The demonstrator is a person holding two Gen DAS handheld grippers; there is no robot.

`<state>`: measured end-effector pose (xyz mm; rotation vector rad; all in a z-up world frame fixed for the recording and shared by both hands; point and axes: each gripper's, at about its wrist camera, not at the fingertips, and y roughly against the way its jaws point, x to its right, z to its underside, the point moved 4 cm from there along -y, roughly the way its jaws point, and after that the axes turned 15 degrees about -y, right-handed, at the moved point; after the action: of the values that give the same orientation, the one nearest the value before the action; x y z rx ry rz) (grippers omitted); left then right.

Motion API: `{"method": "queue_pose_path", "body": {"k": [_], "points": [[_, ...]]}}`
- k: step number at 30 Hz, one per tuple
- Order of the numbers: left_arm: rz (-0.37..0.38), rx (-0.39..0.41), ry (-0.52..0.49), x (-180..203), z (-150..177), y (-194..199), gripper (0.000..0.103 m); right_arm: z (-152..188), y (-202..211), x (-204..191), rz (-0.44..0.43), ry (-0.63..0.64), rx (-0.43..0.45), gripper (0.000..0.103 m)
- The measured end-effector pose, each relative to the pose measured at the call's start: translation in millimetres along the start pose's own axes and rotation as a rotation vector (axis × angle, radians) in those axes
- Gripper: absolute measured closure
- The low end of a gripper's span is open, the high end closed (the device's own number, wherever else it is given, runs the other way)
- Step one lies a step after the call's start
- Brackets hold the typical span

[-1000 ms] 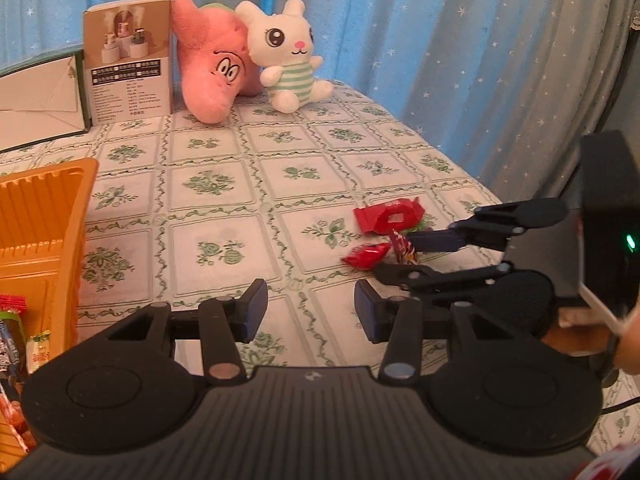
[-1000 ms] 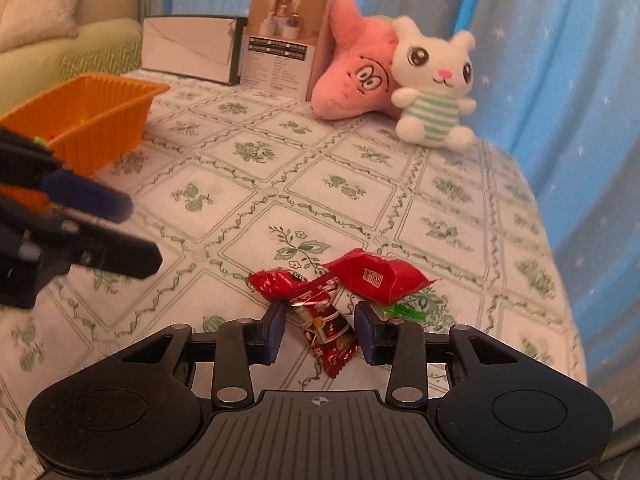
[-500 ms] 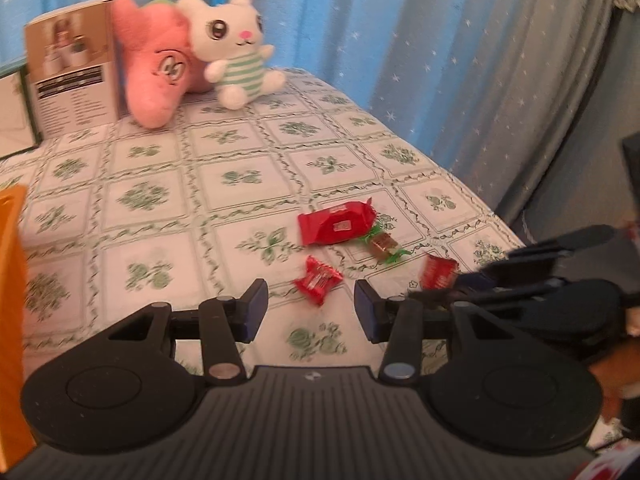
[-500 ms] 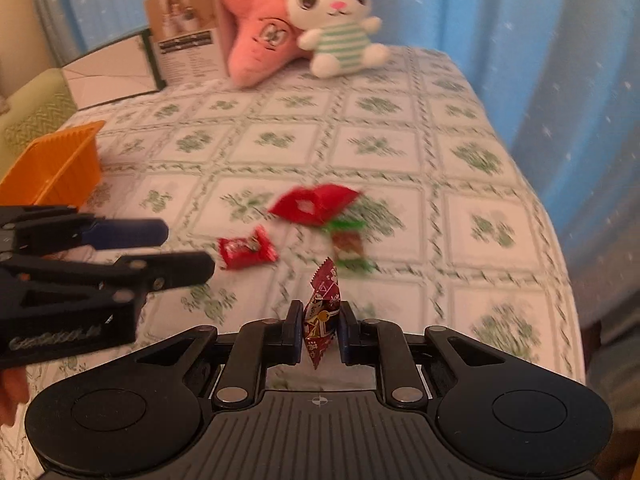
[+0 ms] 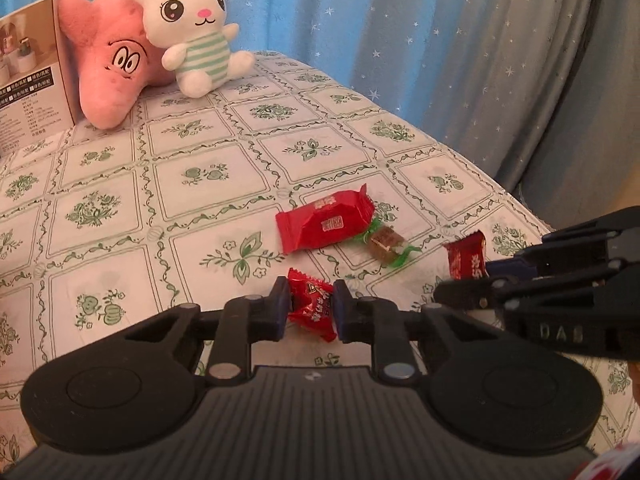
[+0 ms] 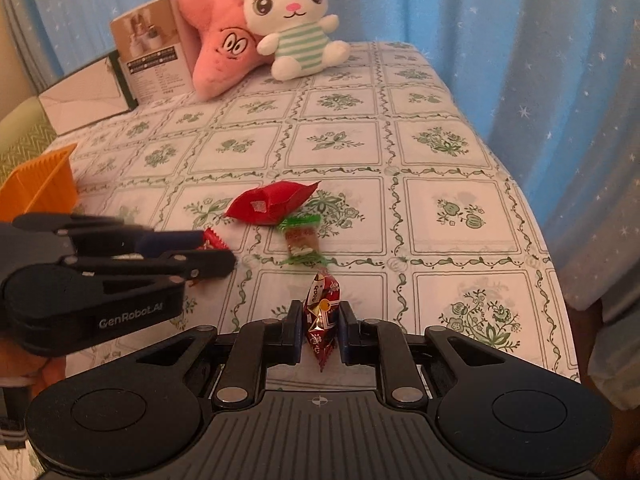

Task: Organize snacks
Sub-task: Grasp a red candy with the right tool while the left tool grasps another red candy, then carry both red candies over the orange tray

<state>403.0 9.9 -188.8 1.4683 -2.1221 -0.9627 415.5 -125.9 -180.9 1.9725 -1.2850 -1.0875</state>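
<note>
My left gripper (image 5: 308, 306) is shut on a small red candy (image 5: 313, 304) just above the tablecloth; it shows from the side in the right wrist view (image 6: 208, 252). My right gripper (image 6: 319, 326) is shut on a dark red snack packet (image 6: 322, 316) and holds it upright above the table; it shows at the right of the left wrist view (image 5: 460, 280) with the packet (image 5: 466, 254). A larger red snack pack (image 5: 325, 223) (image 6: 272, 202) and a green-wrapped candy (image 5: 387, 242) (image 6: 301, 238) lie on the cloth.
An orange basket (image 6: 44, 180) stands at the left. A pink plush (image 5: 108, 64), a white bunny plush (image 5: 192, 32) and a cardboard box (image 6: 154, 64) stand at the back. The table edge (image 5: 500, 188) falls off at the right before a blue curtain.
My left gripper has come down over the small red candy and shut on it. My right gripper still holds its packet, lifted and drawn back from the pile.
</note>
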Motion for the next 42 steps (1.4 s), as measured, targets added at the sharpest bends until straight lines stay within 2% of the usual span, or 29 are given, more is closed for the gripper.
{"method": "queue_pose_path", "body": {"k": [6,11,17,22,31,36,42], "points": [[-0.005,0.002,0.065,6.5,9.0,20.2,0.086,-4.2,8.5,-1.0,-0.019,-0.031,0.026,0.086],[-0.041,0.037,0.160,8.5,19.5,56.1,0.086,0.6,19.9,-9.6,-0.033,-0.036,0.041,0.086],[-0.090,0.085,0.209,8.2,32.3,108.8,0.086,22.2,47.2,-29.9,-0.032,-0.007,0.080,0.086],[-0.122,0.094,0.249,2.4,52.5,151.0,0.086,47.9,70.4,-50.3,-0.044,-0.006,0.115,0.086],[-0.187,0.114,0.290,-7.6,85.8,234.7,0.086,102.4,102.4,-105.7,-0.104,-0.004,0.091,0.086],[-0.232,0.128,0.346,-23.0,103.2,277.0,0.086,116.3,119.9,-140.0,-0.138,0.017,0.084,0.086],[-0.278,0.132,0.385,-43.8,122.4,312.7,0.086,126.7,131.4,-184.0,-0.164,0.104,0.080,0.086]]}}
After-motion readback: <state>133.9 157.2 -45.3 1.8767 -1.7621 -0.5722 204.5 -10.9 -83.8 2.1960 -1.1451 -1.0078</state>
